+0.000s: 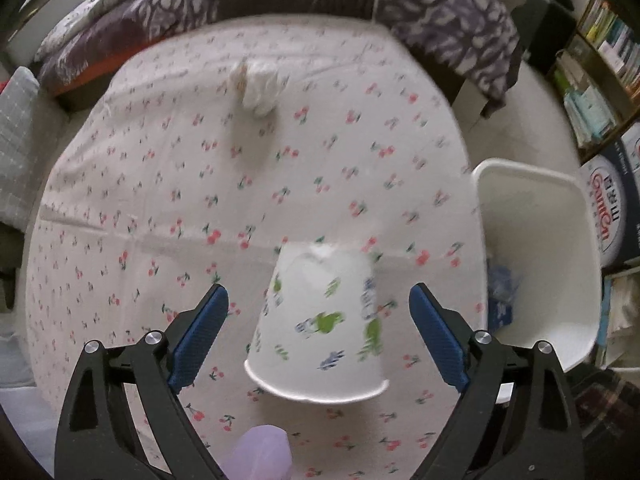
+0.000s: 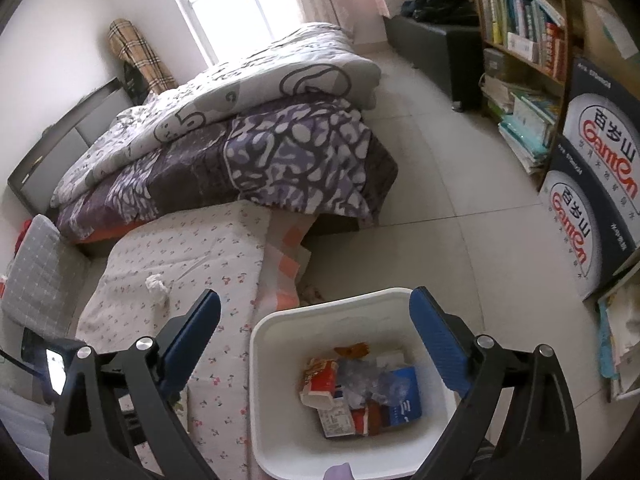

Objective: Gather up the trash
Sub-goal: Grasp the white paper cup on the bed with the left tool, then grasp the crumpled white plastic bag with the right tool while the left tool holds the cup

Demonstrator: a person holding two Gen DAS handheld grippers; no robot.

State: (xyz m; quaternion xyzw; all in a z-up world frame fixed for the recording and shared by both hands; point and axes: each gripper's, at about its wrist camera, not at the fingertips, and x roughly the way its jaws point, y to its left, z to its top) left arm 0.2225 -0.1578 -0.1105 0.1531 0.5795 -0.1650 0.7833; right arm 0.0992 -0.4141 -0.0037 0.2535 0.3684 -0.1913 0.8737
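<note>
The paper cup lies, apparently untouched, between the wide-open left tool, base toward twelve o'clock; the right tool gapes empty over the bin.

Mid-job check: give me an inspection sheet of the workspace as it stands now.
Surface: cherry-print sheet covers the low bed; mostly bare.
Job's things: paper cup upside down on the sheet, rim toward the camera; crumpled tissue farther back; white bin on the floor beside the bed holds cartons and plastic wrap.
Clutter: folded quilts piled at the far end.
Grippers: left gripper open, jaws either side of the cup, not touching it; right gripper open above the bin, nothing between its jaws.
Cables: nothing seen.
Surroundings: tiled floor, bookshelf, water cartons, window.
</note>
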